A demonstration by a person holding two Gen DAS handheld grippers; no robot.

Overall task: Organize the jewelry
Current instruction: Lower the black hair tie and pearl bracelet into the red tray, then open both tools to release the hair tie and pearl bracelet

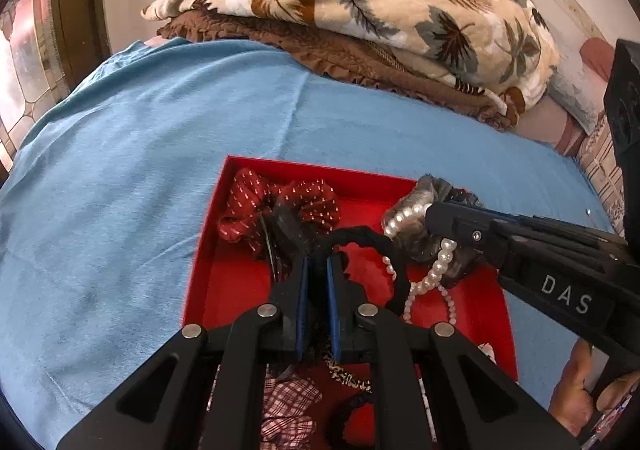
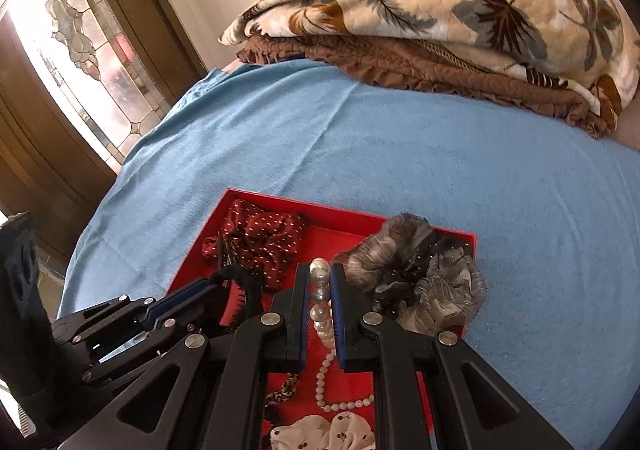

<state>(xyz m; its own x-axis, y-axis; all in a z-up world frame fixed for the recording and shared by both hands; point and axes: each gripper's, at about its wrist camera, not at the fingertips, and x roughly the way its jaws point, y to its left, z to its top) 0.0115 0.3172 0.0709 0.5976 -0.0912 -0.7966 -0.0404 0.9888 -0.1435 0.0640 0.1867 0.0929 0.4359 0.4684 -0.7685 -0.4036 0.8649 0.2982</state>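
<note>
A red tray lies on the blue bedspread and holds hair ties and jewelry. My left gripper is shut on a black lace hair band and lifts it above the tray. My right gripper is shut on a white pearl necklace, whose strand hangs down into the tray. In the left wrist view the right gripper holds the pearls beside a grey scrunchie. In the right wrist view the left gripper shows at the left with the black band.
The tray also holds a dark red dotted scrunchie, a plaid scrunchie, a leopard-print band and a cream cherry scrunchie. Folded leaf-print blankets lie at the back. A stained-glass door stands left.
</note>
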